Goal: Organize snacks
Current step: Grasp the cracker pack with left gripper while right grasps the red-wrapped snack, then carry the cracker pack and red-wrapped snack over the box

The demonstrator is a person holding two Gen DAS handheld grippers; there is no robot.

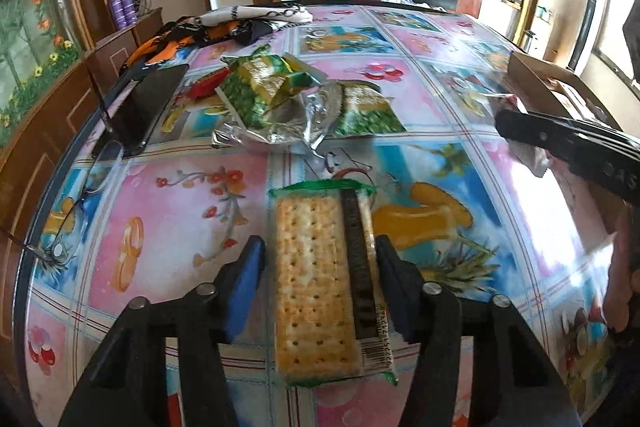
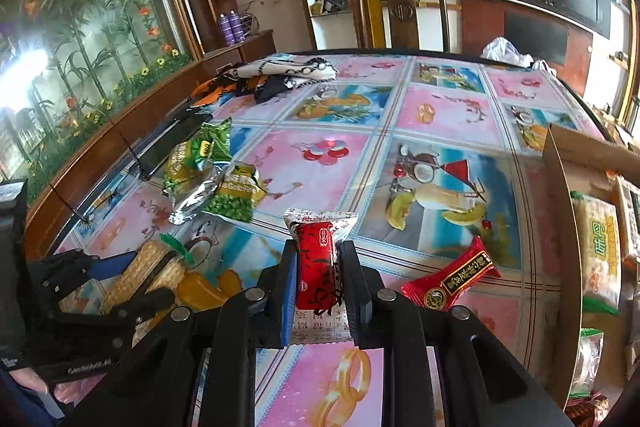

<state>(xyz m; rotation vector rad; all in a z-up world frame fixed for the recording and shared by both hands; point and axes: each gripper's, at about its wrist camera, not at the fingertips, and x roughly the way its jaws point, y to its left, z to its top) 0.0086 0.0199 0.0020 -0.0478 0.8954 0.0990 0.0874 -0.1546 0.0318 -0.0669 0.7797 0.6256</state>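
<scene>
Several snack packs (image 2: 600,247) in cardboard box (image 2: 560,187) | R gripper (image 2: 316,275) jaws pinching red packet (image 2: 316,267) | L gripper (image 1: 320,287) jaws spread round cracker pack (image 1: 320,287)

My right gripper (image 2: 317,269) clamped on a red-and-white snack packet (image 2: 318,267), red sachet (image 2: 452,277) just beside on the worktop (image 2: 440,115), cardboard box (image 2: 560,211) at right.

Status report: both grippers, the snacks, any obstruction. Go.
Right gripper shut on red-and-white wrapped snack. Left gripper straddling clear-wrapped cracker pack, blue pad not touching. Cardboard box right, path clear.
</scene>
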